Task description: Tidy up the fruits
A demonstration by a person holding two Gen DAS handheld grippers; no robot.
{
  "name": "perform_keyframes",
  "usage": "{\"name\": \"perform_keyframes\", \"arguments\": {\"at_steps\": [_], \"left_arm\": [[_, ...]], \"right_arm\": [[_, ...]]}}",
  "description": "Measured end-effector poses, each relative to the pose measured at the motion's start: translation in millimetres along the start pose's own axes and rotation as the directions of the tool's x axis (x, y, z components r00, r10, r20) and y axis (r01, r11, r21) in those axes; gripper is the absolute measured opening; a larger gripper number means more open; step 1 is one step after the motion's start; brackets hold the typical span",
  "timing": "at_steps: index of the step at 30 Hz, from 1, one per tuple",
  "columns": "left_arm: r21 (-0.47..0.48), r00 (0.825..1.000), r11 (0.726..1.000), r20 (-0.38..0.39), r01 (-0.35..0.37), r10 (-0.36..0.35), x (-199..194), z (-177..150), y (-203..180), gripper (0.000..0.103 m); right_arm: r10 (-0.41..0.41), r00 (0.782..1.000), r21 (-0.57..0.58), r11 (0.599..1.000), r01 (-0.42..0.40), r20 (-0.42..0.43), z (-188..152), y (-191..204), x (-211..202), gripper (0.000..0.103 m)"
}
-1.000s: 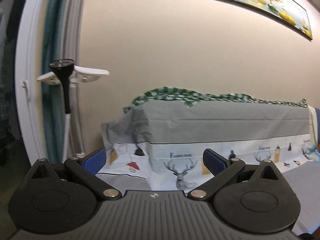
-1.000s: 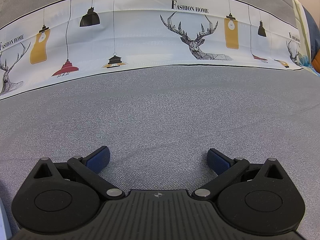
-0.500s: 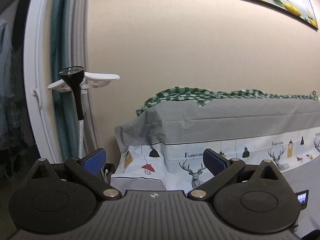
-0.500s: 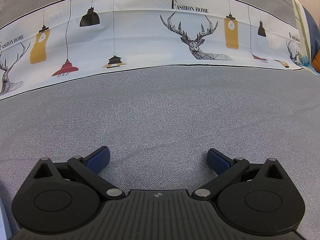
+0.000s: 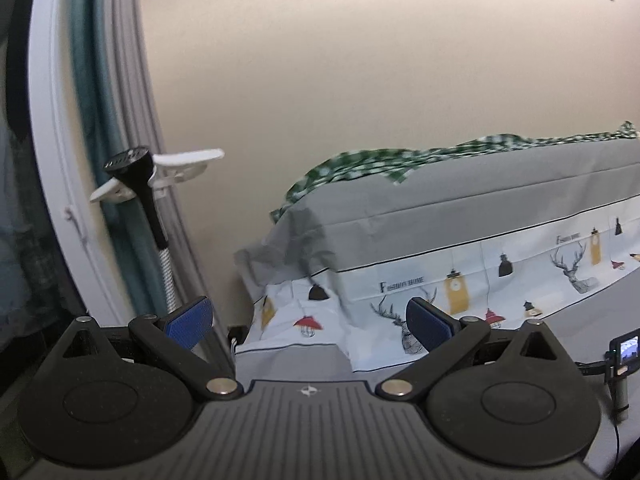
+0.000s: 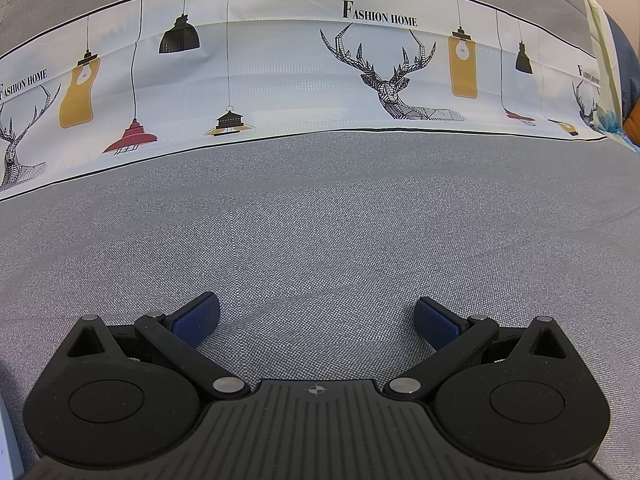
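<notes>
Both tongs, left (image 5: 308, 320) and right (image 6: 316, 322), released, empty; no fruit visible, so handling unjudgeable; cloth (image 6: 320, 220) bare.

Grey woven cloth (image 6: 320, 220) over the surface, printed deer-and-lamp band (image 6: 280, 80) along its far edge

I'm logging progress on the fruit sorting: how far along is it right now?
Nothing looks done: no fruit or container shows in either view. Nothing is in hand: the left gripper has its jaws open and empty, aimed toward the wall and the draped cloth; the right gripper is open and empty over the grey fabric surface. All the sorting appears left to do.
</notes>
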State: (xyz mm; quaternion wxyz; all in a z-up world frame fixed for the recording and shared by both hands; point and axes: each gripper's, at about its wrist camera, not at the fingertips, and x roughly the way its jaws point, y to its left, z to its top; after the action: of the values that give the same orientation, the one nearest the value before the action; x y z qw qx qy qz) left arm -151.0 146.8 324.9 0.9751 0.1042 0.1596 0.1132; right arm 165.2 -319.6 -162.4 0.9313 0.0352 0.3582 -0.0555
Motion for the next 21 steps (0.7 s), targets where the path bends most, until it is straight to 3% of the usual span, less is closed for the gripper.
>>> {"name": "perform_keyframes", "arguments": {"at_steps": [6, 11, 13, 16, 19, 21], "left_arm": [[0.064, 0.999, 0.997, -0.01, 0.052, -0.051, 9.6, 6.4, -16.7, 0.103], [-0.068, 0.979, 0.976, 0.021, 0.205, -0.204, 20.5, 21.6, -32.1, 0.103], [-0.165, 0.954, 0.94, 0.022, 0.299, -0.3, 31.8, 26.7, -45.2, 0.103], [-0.234, 0.931, 0.901, 0.057, 0.365, -0.362, 47.0, 31.8, -76.7, 0.103], [-0.276, 0.885, 0.843, 0.07, 0.461, -0.461, 73.2, 29.7, -120.7, 0.103], [-0.264, 0.834, 0.805, 0.002, 0.532, -0.551, 107.3, 23.4, -160.2, 0.103]], "right_arm": [[0.0, 1.0, 0.0, 1.0, 0.0, 0.0, -0.3, 0.1, 0.3, 0.103], [0.0, 1.0, 0.0, 1.0, 0.0, 0.001, -0.4, 0.2, 0.5, 0.103], [0.0, 1.0, 0.0, 1.0, 0.0, 0.0, -0.5, 0.2, 0.5, 0.103], [0.0, 1.0, 0.0, 1.0, 0.0, 0.001, -0.4, 0.3, 0.5, 0.103], [0.0, 1.0, 0.0, 1.0, 0.0, 0.001, -0.4, 0.4, 0.4, 0.103], [0.0, 1.0, 0.0, 1.0, 0.0, 0.001, -0.4, 0.4, 0.4, 0.103]]}}
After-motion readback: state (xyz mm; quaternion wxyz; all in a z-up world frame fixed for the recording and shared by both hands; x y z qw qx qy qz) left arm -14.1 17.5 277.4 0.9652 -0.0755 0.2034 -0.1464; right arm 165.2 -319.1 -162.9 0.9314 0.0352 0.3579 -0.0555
